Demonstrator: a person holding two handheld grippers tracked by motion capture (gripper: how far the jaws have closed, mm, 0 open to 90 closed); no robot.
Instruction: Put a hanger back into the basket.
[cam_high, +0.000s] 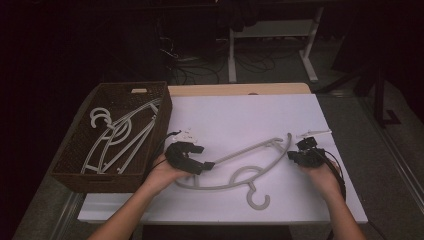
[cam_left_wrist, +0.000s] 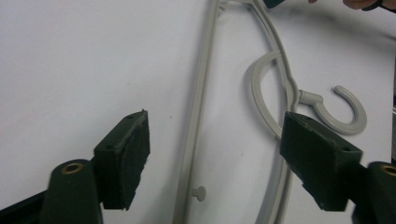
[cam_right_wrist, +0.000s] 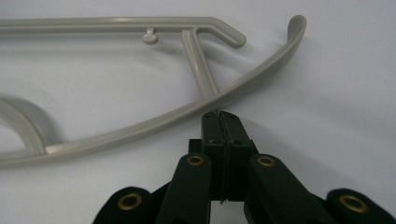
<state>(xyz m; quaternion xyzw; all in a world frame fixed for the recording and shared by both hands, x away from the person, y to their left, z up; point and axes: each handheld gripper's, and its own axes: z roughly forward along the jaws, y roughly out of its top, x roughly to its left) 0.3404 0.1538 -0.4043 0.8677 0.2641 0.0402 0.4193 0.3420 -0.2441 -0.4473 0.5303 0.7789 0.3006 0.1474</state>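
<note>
A grey plastic hanger (cam_high: 260, 146) lies flat on the white table top (cam_high: 240, 112), its hook (cam_high: 257, 198) toward the near edge. My left gripper (cam_high: 204, 157) stands open at the hanger's left end. In the left gripper view its wide-apart jaws (cam_left_wrist: 219, 158) straddle the straight bar (cam_left_wrist: 198, 116) and the curved arm, and the hook (cam_left_wrist: 345, 112) lies beyond the right pad (cam_left_wrist: 317, 161). My right gripper (cam_high: 291, 156) is at the hanger's right end. Its jaws (cam_right_wrist: 223, 122) are shut, with their tips right against the curved arm (cam_right_wrist: 154, 123) and nothing visible between them.
A dark wicker basket (cam_high: 165, 107) stands at the table's left and holds several grey hangers (cam_high: 120, 137). A small white stick (cam_high: 314, 133) lies behind the right gripper, and white bits (cam_high: 187, 135) behind the left. Chair legs and cables stand on the floor beyond.
</note>
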